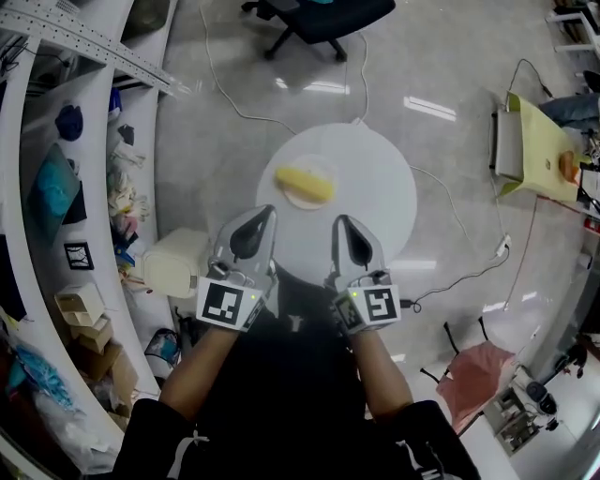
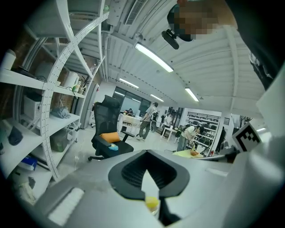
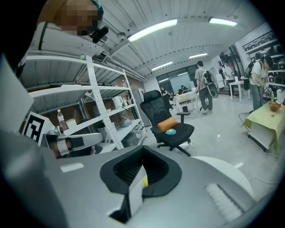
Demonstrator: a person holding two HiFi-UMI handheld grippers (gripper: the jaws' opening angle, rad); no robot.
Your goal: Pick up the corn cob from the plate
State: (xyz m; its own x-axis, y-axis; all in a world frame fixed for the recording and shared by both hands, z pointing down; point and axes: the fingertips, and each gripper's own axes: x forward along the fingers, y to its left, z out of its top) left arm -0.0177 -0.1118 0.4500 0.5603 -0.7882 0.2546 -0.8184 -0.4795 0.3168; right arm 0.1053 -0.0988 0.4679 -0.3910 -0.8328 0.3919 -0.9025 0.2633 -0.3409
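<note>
Grey jaws of the left gripper (image 1: 265,216) and the right gripper (image 1: 341,223) are seen pressed together, and nothing is held between them. Both are poised over the near edge of the table (image 1: 384,197), apart from the corn (image 1: 305,184). In each gripper view only a yellow sliver of it is glimpsed past the pads. The corn is laid on the plate (image 1: 317,166) at the table's middle. Beyond, a chair (image 1: 319,19) is cut off by the frame.
</note>
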